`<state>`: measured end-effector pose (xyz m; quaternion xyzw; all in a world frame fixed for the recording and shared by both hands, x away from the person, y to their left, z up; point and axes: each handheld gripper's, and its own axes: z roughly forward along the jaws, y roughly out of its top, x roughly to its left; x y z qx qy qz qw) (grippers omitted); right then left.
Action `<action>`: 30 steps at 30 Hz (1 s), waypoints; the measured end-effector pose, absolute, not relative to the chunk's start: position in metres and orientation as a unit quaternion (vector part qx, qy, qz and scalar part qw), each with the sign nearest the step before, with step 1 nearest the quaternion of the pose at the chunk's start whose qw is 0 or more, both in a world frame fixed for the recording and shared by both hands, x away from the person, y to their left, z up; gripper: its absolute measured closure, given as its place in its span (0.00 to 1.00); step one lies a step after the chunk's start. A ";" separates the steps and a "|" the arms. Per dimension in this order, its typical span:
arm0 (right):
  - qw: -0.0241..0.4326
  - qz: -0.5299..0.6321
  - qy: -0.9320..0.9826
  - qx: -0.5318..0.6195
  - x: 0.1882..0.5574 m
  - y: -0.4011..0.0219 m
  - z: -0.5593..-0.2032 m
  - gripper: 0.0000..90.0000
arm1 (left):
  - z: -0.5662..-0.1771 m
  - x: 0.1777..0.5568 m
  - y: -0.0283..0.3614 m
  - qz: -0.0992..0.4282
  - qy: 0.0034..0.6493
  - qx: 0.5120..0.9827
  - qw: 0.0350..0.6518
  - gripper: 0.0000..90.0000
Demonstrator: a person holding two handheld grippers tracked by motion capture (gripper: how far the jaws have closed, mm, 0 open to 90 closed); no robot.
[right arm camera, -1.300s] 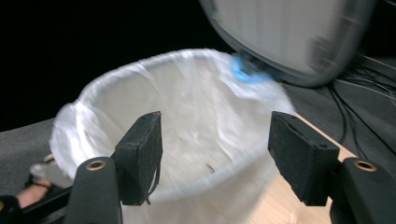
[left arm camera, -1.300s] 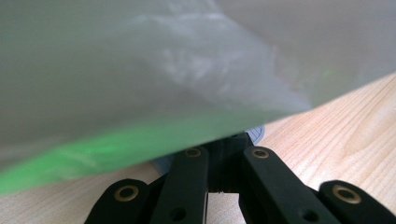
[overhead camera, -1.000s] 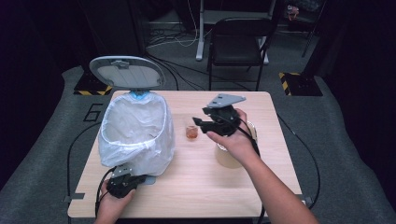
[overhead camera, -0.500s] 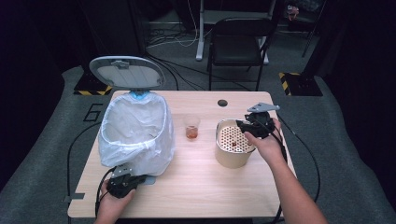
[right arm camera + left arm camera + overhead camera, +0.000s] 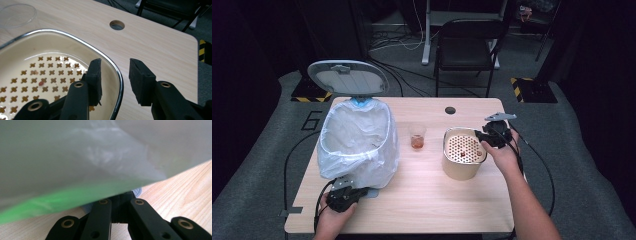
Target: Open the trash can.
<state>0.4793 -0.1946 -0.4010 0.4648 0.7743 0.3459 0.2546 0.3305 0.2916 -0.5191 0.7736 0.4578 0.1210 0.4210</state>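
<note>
A cream container (image 5: 462,167) with a metal rim (image 5: 75,37) and a perforated insert stands right of the table's middle. My right gripper (image 5: 486,136) (image 5: 115,68) straddles its right rim: one pad (image 5: 96,75) is inside, the other pad (image 5: 140,80) outside. Its jaws have just been closing, but a gap still shows on both sides of the rim. A clear cup (image 5: 417,136) of reddish liquid stands left of the container. At the foot of the white-bagged bin (image 5: 357,145), my left gripper (image 5: 344,195) (image 5: 120,202) lies shut, its tips hidden under the bag (image 5: 100,157).
The bin's grey lid (image 5: 347,77) stands up open at the back left. A round cable hole (image 5: 450,110) (image 5: 117,25) is in the table behind the container. A black chair (image 5: 467,45) stands beyond the table. Cables trail off both sides.
My right hand has moved from above the cup to the right and down onto the container's right rim, and its jaws have narrowed. The left hand has stayed put.
</note>
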 end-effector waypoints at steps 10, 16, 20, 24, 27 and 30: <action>0.227 0.352 0.784 0.458 0.484 -0.202 -0.414 0.84 | -0.519 0.330 0.292 0.121 0.458 0.773 0.422 1.00; 0.208 0.367 0.785 0.453 0.475 -0.202 -0.414 0.86 | -0.519 0.330 0.292 0.121 0.458 0.774 0.421 1.00; 0.198 0.376 0.792 0.438 0.463 -0.196 -0.414 0.86 | -0.519 0.330 0.292 0.121 0.458 0.774 0.420 1.00; 0.198 0.375 0.796 0.432 0.445 -0.188 -0.414 0.86 | -0.519 0.330 0.292 0.122 0.458 0.775 0.419 1.00; 0.199 0.373 0.801 0.424 0.433 -0.183 -0.414 0.85 | -0.519 0.330 0.292 0.122 0.458 0.774 0.420 1.00; 0.198 0.374 0.803 0.420 0.418 -0.178 -0.415 0.83 | -0.519 0.330 0.291 0.122 0.458 0.774 0.419 1.00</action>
